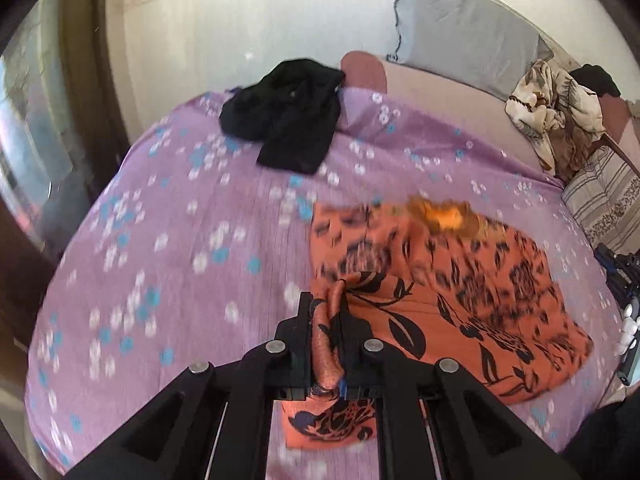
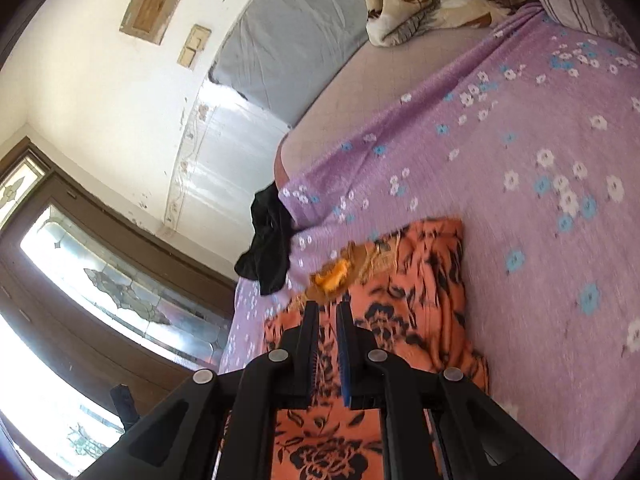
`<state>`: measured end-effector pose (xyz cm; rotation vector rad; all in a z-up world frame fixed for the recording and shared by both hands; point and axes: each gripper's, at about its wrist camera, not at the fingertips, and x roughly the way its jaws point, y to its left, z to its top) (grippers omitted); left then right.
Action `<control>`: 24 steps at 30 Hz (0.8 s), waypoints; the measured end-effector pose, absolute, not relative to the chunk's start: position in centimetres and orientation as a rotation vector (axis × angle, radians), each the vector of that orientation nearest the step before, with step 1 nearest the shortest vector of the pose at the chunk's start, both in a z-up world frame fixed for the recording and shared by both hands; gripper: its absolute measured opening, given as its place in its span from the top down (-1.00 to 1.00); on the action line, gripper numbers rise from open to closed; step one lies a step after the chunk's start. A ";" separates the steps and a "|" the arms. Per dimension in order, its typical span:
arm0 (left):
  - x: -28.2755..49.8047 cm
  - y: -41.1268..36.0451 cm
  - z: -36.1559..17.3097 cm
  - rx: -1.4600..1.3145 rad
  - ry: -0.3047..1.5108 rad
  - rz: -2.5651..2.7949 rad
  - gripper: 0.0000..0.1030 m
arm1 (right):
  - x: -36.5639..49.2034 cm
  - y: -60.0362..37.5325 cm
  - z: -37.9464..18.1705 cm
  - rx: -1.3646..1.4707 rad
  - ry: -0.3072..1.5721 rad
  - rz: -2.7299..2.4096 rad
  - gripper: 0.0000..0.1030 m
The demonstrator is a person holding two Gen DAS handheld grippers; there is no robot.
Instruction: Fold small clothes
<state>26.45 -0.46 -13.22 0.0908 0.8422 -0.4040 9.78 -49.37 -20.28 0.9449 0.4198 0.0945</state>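
Our left gripper (image 1: 325, 312) pinches bunched orange cloth (image 1: 460, 280).
Our right gripper (image 2: 328, 312) hovers slightly parted above it, on the purple sheet (image 2: 520, 160).

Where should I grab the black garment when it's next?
The black garment lies crumpled at the bed's far edge, near the wall. Its lower flap lies flat toward you on the purple sheet. Come from the near side, pinching that free hem with the jaws, probably.
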 end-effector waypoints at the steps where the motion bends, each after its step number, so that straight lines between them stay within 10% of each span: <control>1: 28.1 -1.3 -13.2 0.101 0.838 -0.405 0.82 | 10.8 -50.1 -20.0 0.937 0.408 0.079 0.82; 14: 23.7 0.9 -15.0 -0.008 0.785 -0.398 0.82 | 14.8 -49.6 -26.0 0.886 0.814 0.126 0.21; 16: 22.1 1.8 -15.2 -0.024 0.795 -0.392 0.82 | 14.7 -48.6 -25.8 0.834 0.826 0.113 -0.32; 24: 18.7 3.5 -17.2 -0.049 0.867 -0.380 0.82 | 15.4 -45.6 -26.8 0.666 0.854 0.114 -0.34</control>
